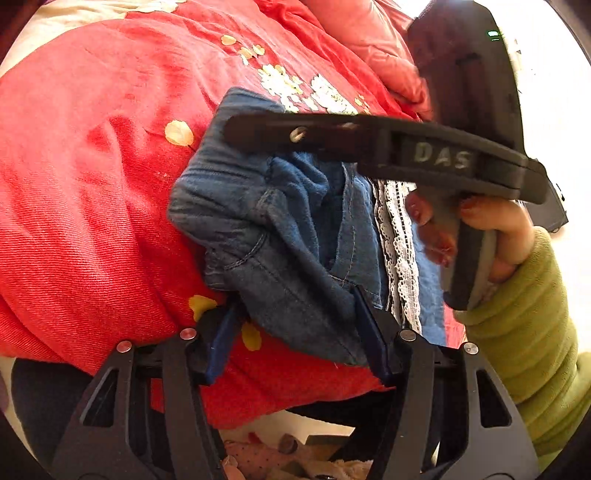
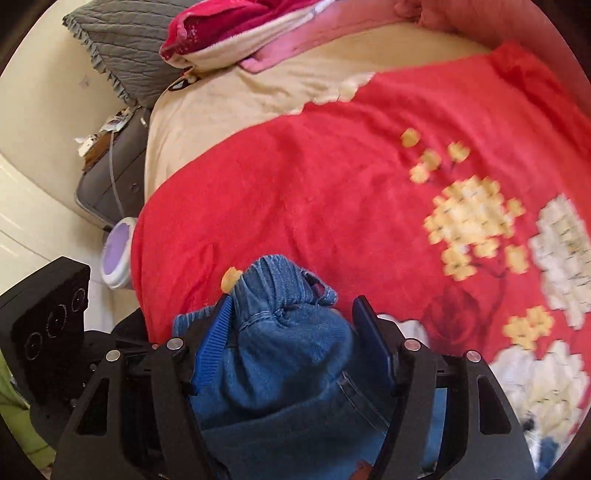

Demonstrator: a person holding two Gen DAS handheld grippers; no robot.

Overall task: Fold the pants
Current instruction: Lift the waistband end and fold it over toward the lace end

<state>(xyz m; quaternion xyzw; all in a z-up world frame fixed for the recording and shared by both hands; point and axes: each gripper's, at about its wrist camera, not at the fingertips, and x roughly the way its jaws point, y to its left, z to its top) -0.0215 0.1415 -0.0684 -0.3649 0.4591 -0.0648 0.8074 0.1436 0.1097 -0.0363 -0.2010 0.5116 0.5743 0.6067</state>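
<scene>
The blue denim pants [image 1: 280,236] with a white lace strip [image 1: 397,251] are bunched up over a red flowered blanket [image 1: 92,184]. My left gripper [image 1: 299,317] has its jaws apart with a fold of denim between them. The other gripper crosses the left wrist view, its black finger [image 1: 314,134] over the top of the pants, held by a hand in a green sleeve [image 1: 524,325]. In the right wrist view my right gripper [image 2: 291,325] has a thick wad of the pants [image 2: 288,343] between its blue pads.
The red blanket [image 2: 332,184] covers a cream bed sheet [image 2: 229,96]. A grey pillow [image 2: 122,40] and a red-and-pink garment [image 2: 236,26] lie at the far end. A grey bedside unit [image 2: 110,177] and a purple-white round object [image 2: 118,254] stand left.
</scene>
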